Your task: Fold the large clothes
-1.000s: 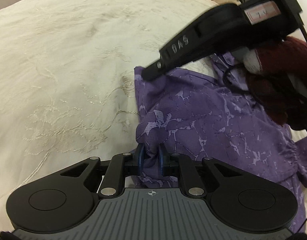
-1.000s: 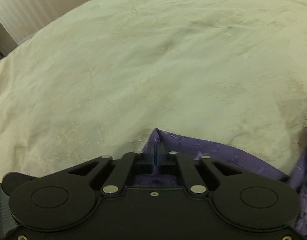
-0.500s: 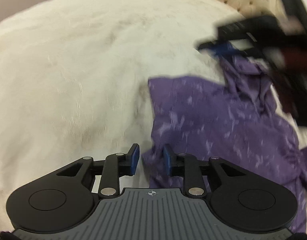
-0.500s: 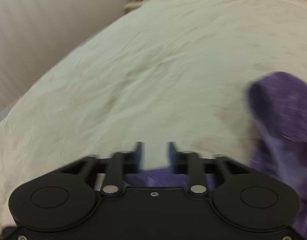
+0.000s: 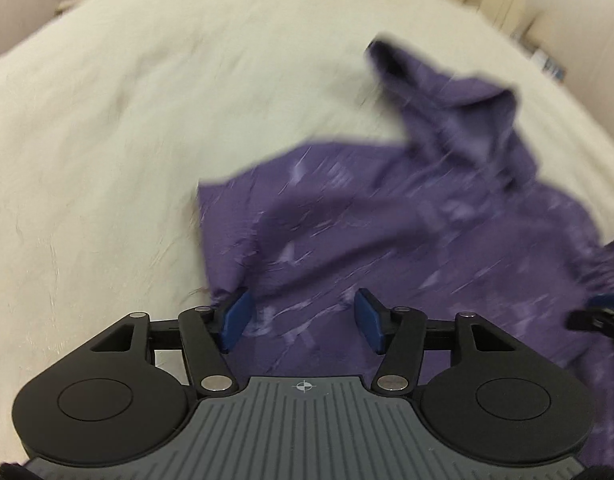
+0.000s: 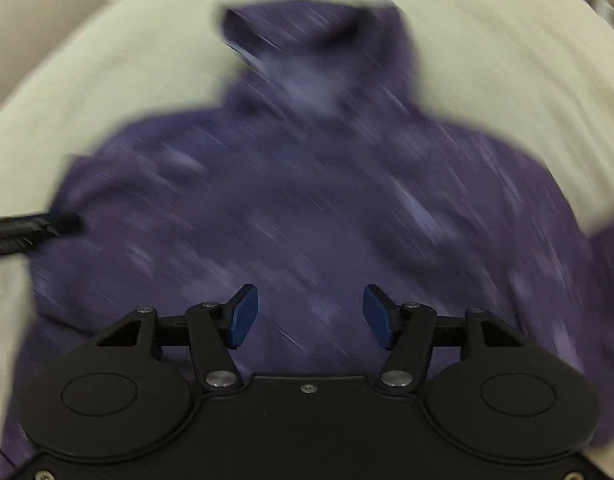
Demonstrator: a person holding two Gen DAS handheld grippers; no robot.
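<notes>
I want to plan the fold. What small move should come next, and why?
Probably lower the right gripper and close it on the jacket. Both grippers have just been opening and hold nothing, left gripper too, and the jacket lies loose on the bed.

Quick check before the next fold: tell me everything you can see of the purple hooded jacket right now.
The purple hooded jacket lies spread on the cream bedspread, its hood at the far end from the right wrist camera. The fabric looks thin and slightly shiny, with pale streak markings, though motion blur hides detail. One edge near the left tongs is folded over. A gathered cuff shows at the right. Both left and right tongs have just been opening and stand open above it, gripping nothing.
</notes>
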